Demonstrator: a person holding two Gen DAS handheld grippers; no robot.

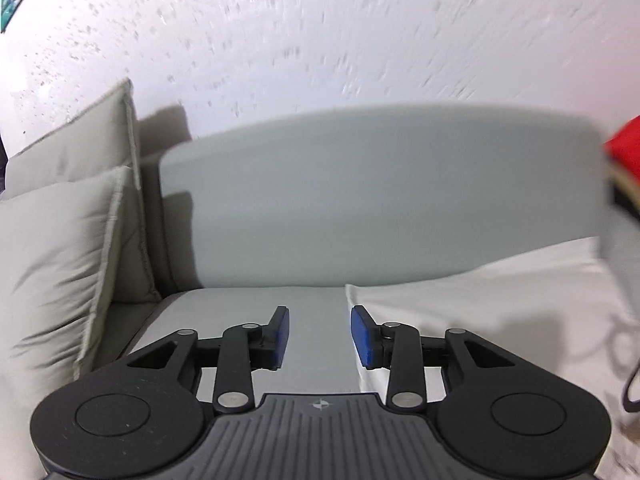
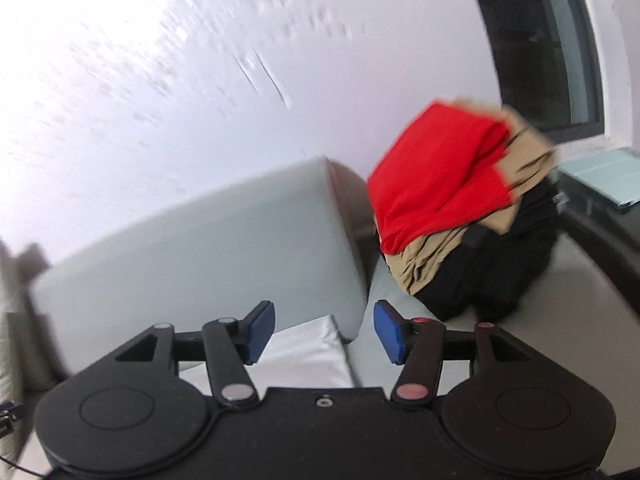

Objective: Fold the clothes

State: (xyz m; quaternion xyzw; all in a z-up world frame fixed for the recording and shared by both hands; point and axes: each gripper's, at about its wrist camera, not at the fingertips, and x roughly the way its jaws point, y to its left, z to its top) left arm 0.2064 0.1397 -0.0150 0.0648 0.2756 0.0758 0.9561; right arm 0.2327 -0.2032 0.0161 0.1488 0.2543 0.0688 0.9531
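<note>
A white garment [image 1: 500, 300] lies flat on the grey sofa seat [image 1: 256, 320], right of my left gripper [image 1: 320, 336], which is open and empty above the seat at the garment's left edge. In the right wrist view a corner of the white garment [image 2: 308, 352] shows under my right gripper [image 2: 324, 332], which is open and empty. A pile of clothes sits at the sofa's right end: a red garment [image 2: 436, 184] on top, a tan one [image 2: 432, 260] under it, a black one [image 2: 492, 276] below. The red garment's edge also shows in the left wrist view [image 1: 626, 144].
The grey sofa backrest [image 1: 380, 200] stands behind the seat. Two beige cushions [image 1: 60, 240] lean at the left end. A white textured wall [image 1: 320, 40] is behind. A dark window [image 2: 540, 40] is at the right. A dark cable [image 1: 630, 384] lies on the white garment.
</note>
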